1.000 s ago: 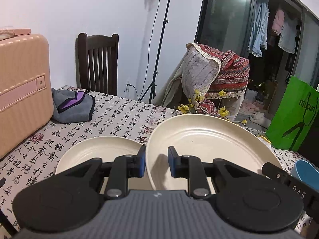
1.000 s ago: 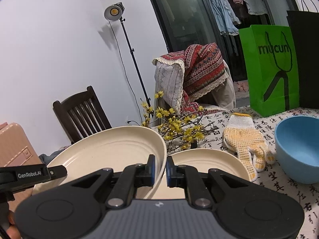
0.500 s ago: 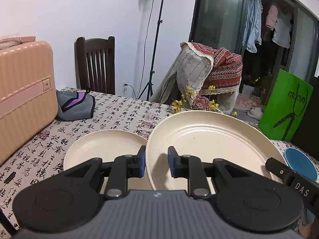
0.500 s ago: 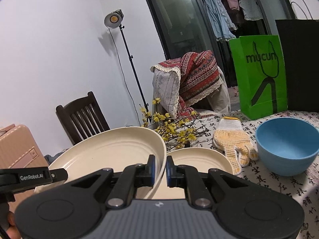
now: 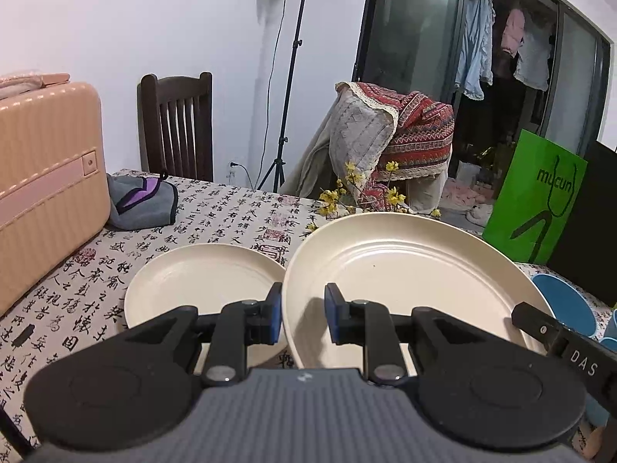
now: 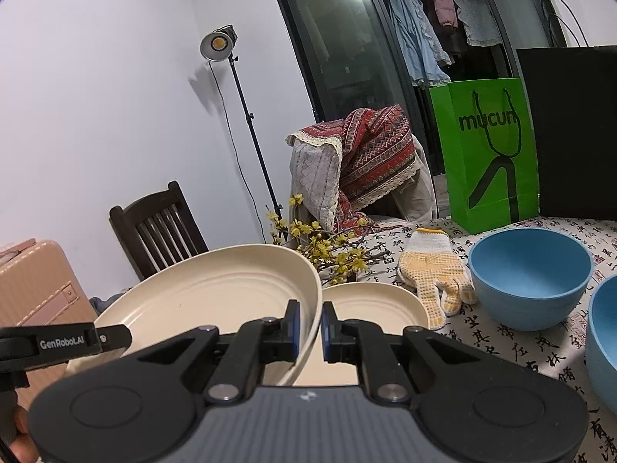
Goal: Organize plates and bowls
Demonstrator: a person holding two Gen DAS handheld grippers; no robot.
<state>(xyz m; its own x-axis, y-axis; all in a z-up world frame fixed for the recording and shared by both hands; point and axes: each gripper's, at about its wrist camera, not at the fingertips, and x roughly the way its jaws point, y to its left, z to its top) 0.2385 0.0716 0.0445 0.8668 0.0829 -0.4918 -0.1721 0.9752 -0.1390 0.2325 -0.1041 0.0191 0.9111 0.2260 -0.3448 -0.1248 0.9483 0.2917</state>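
Note:
A large cream plate hangs above the table, held at both sides. My left gripper is shut on its left rim. My right gripper is shut on its right rim. Each view shows a finger of the other gripper at the plate's far side. A smaller cream plate lies on the patterned tablecloth in the left wrist view. The right wrist view also shows a small cream plate lying beyond the held one. A blue bowl stands at the right, a second blue bowl at the edge.
A pink suitcase and a grey pouch sit at the table's left. Yellow flowers and a dotted work glove lie mid-table. A green bag and a black bag stand at the back right. Chairs stand behind.
Both grippers have drawn back toward the near side with the large plate held between them. More of the table shows, and the second blue bowl has come into the right wrist view.

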